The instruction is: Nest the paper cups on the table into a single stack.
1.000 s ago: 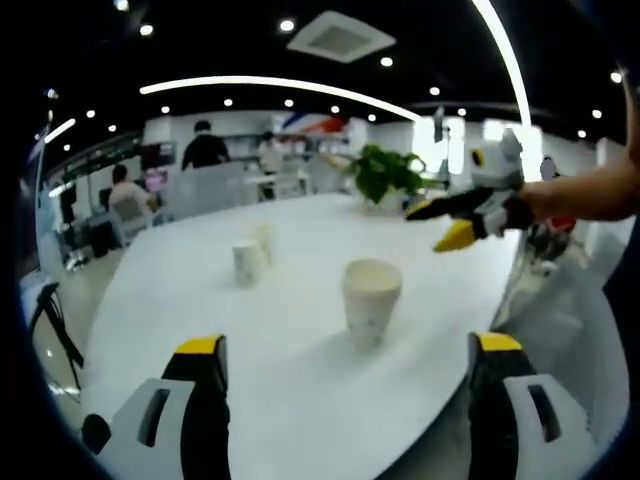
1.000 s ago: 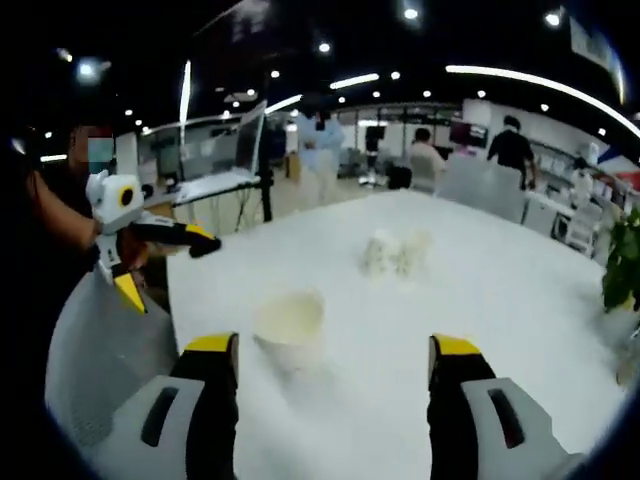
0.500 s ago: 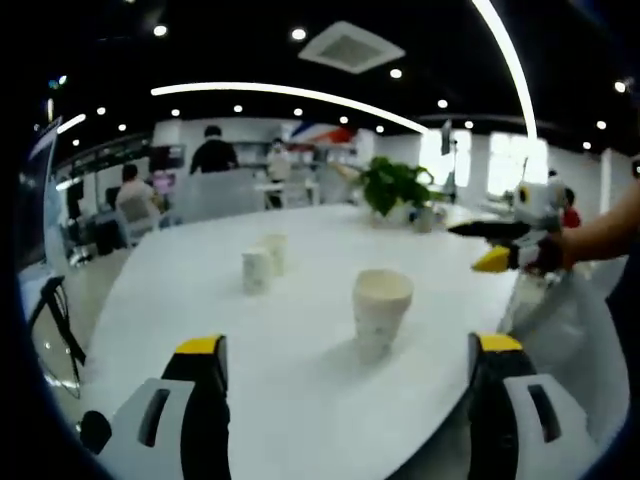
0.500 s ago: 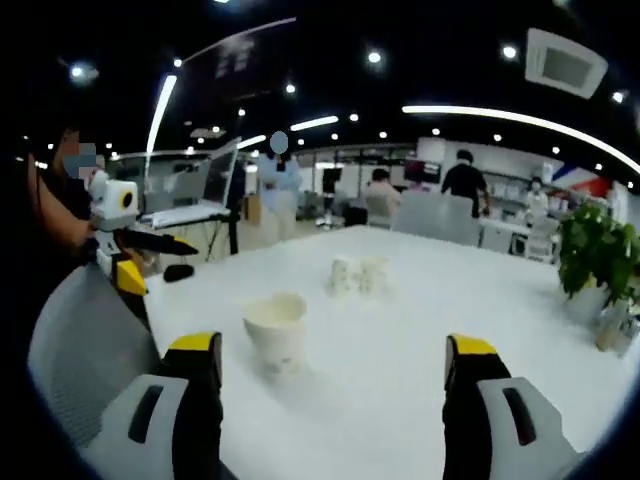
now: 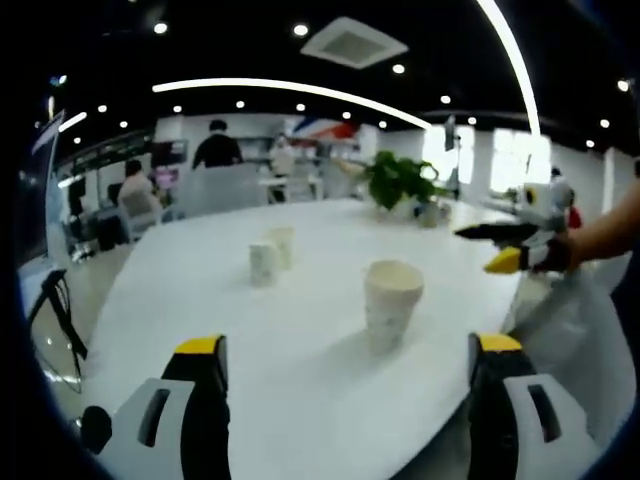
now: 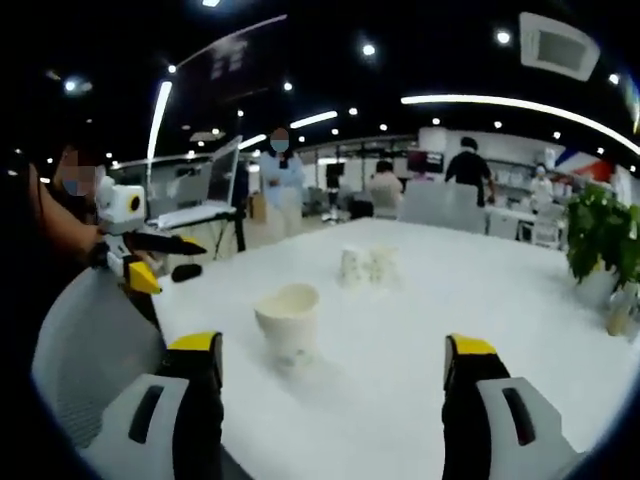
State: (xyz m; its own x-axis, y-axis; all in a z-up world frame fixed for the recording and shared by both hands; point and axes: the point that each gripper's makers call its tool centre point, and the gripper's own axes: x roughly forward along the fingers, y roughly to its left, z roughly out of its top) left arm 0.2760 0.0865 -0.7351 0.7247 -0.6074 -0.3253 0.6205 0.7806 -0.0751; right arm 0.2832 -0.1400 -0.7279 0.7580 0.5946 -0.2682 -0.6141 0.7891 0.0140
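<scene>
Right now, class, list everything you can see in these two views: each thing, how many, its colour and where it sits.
Large white paper cup: one, cream-white, upright on the table nearest both grippers.
Small white paper cups: two, white with faint print, upright side by side farther along the table.
Round white table: one, white, under all the cups.
Green potted plant: one, green leaves, at the table's far edge.
Grey chair: one, grey, at the table's near edge in the right gripper view.
People in the background: several, standing or seated beyond the table.
Left gripper: one, white, black and yellow, jaws open, empty.
Right gripper: one, same colours, jaws open, empty.
</scene>
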